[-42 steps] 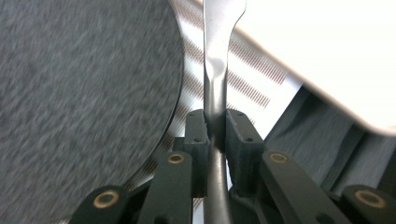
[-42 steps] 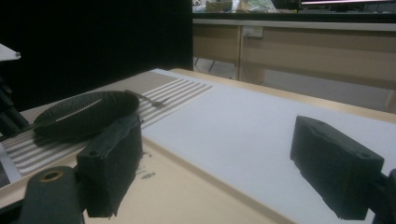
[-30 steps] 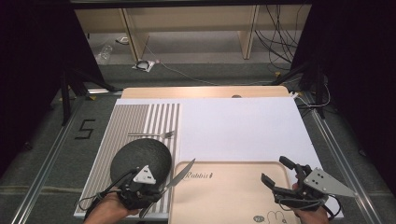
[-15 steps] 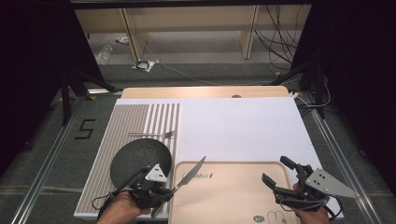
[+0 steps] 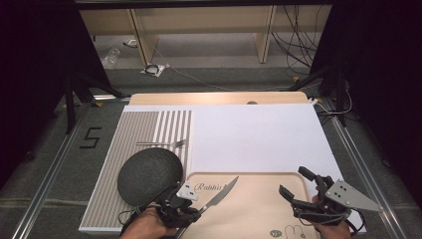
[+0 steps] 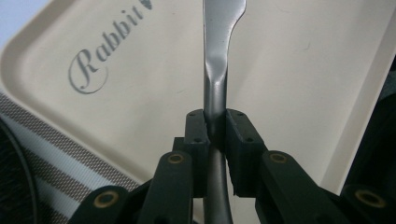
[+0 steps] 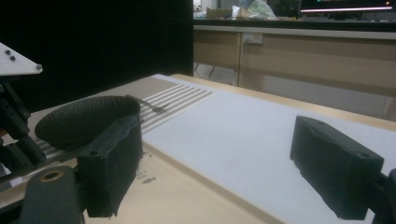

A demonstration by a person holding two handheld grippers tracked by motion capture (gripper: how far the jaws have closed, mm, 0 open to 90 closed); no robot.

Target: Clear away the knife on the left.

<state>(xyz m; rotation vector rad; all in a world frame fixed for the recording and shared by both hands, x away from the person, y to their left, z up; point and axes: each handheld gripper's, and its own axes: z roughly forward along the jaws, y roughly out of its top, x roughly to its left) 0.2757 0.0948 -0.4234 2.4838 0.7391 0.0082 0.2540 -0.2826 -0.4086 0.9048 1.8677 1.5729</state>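
The left tool (image 5: 191, 213) is clamped on the handle of a silver knife (image 5: 219, 196), and in the left gripper view its two black jaws press on the thin handle (image 6: 215, 100) from both sides. The knife blade sticks out past the jaws and points up and away over the tan tray (image 5: 259, 209). The tray has the word "Rabbit" written on it, and that word sits just to the left of the blade in the left gripper view. Right beside this tool, on its left side, lies a round dark plate (image 5: 149, 175) on a striped mat (image 5: 107, 194). A fork (image 5: 161, 144) lies on the mat just past the plate. The right tool (image 5: 293, 185) is over the right part of the tray, well apart from the knife, with its jaws wide apart and nothing between them. Beyond both tools, a white sheet (image 5: 254, 137) covers the table (image 5: 214, 98).
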